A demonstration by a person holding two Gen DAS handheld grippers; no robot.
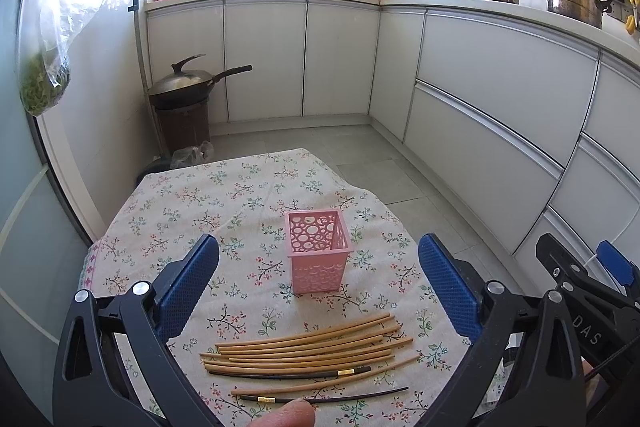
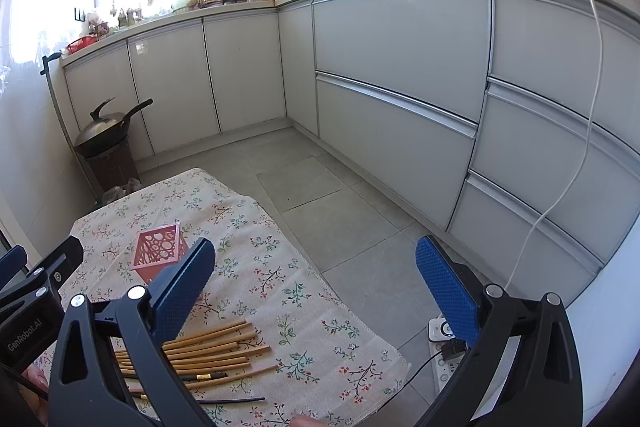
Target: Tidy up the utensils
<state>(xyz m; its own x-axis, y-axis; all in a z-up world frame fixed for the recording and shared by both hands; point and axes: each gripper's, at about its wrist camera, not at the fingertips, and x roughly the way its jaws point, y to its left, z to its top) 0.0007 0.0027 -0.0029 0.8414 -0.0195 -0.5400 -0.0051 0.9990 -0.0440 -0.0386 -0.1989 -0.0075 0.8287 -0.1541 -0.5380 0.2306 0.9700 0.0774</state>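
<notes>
A: Start with the left tool (image 1: 318, 291). How do its fingers stand?

B: Spread wide, nothing between the blue pads (image 1: 188, 287). It hangs above the bench (image 1: 168, 211), which wears a floral cloth.

A: And the right tool (image 2: 316, 291)?

B: Spread wide too, and empty. Its left pad sits over the cloth; its right pad hangs out over the grey floor tiles (image 2: 328, 195) past the bench edge.

A: Where are the utensils?

B: In the left wrist view, a loose row of tan chopsticks (image 1: 308, 345) lies flat on the cloth at 6 o'clock, lengthwise from 9 to 3. Just nearer than them lie two dark chopsticks (image 1: 296, 373) with gold bands, a tan one between them. A fingertip (image 1: 286, 415) shows at the bottom edge, by the nearest dark stick.

A: And the holder?

B: A pink holder (image 1: 318, 253) with round cut-outs stands upright and empty on the cloth, just beyond the sticks toward 12 o'clock, apart from them.

A: Farther out?

B: White cabinets (image 1: 264, 59) run from 12 round to 3 o'clock. A lidded wok (image 1: 184, 85) sits on a dark bin at 10 o'clock. In the right wrist view a white power strip (image 2: 440, 337) lies on the floor at 5 o'clock.
</notes>
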